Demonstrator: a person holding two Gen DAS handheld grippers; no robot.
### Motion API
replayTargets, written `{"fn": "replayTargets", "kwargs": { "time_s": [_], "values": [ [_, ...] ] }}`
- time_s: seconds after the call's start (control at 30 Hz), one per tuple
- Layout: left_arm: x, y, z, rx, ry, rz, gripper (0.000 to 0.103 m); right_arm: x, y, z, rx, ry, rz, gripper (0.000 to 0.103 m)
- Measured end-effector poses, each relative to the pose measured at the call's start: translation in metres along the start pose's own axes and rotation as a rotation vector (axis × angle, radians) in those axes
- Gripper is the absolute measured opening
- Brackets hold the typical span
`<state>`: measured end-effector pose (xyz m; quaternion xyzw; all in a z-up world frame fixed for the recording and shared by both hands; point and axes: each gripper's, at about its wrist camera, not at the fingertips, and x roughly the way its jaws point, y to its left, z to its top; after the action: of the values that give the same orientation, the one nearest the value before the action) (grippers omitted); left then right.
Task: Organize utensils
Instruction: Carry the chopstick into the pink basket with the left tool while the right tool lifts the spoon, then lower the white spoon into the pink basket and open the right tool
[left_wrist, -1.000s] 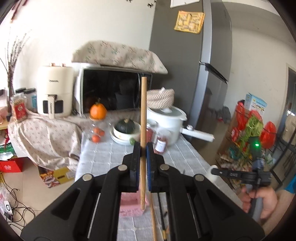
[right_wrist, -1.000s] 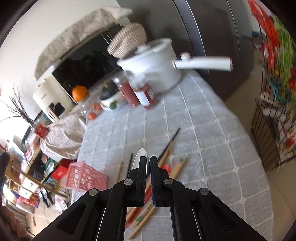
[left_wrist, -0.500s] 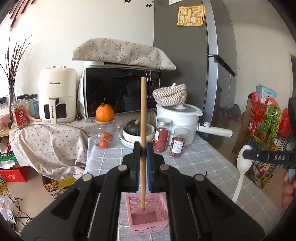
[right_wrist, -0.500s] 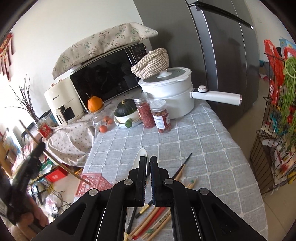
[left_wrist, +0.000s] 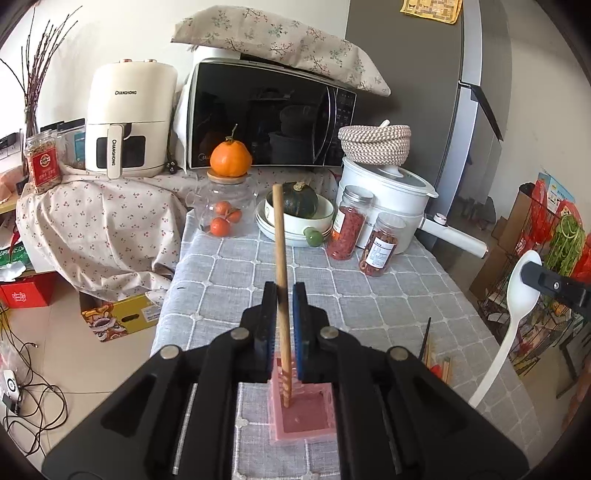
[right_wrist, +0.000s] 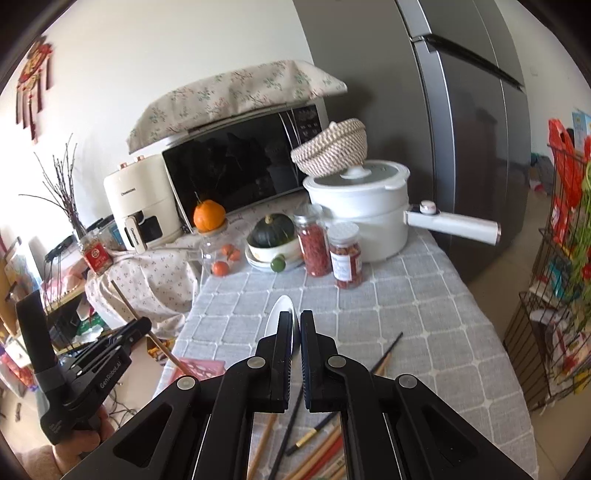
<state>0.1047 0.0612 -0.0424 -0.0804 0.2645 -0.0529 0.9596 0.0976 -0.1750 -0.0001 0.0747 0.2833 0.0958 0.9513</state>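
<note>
The grey fridge (left_wrist: 476, 122) rises past the tabletop's far right corner, a yellow note high on its door, too small to read. Along the far edge, the microwave (left_wrist: 269, 114) sits beside a cream air fryer (left_wrist: 129, 118) marked CHANGHONG twice. The checked tablecloth (left_wrist: 369, 295) carries a white pot (left_wrist: 384, 199) and two red-filled jars, labels illegible. At the near edge sits the pink basket (left_wrist: 303, 417). The left gripper (left_wrist: 284, 314), stamped GenRoboAI, is clenched on a wooden chopstick (left_wrist: 280, 236), its lower tip inside the basket. The right gripper (right_wrist: 295, 350) clamps a white spoon (left_wrist: 517, 295) above loose chopsticks (right_wrist: 321, 446) at the near right edge.
</note>
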Motion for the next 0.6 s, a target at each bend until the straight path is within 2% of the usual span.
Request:
{"fn": "replayTargets", "kwargs": {
  "time_s": [0.1,0.17,0.27,0.47,0.6],
  "values": [
    [-0.003,0.002,0.002,0.001,0.028,0.005,0.026,-0.001,0.013,0.003,-0.023,-0.039,0.005,0.005],
    [-0.008,0.003,0.003,0.013,0.045,0.022,0.044,-0.002,0.021,0.005,-0.037,-0.066,0.004,0.005],
    [-0.018,0.005,0.003,0.039,0.056,0.045,0.063,-0.004,0.031,0.009,-0.053,-0.115,0.002,0.005],
    [-0.039,0.013,-0.001,0.093,0.089,0.065,0.078,-0.003,0.051,0.011,-0.075,-0.187,0.004,0.005],
    [-0.042,0.016,-0.007,0.119,0.142,0.079,0.081,0.006,0.064,0.007,-0.092,-0.200,0.005,0.005]
  ]
}}
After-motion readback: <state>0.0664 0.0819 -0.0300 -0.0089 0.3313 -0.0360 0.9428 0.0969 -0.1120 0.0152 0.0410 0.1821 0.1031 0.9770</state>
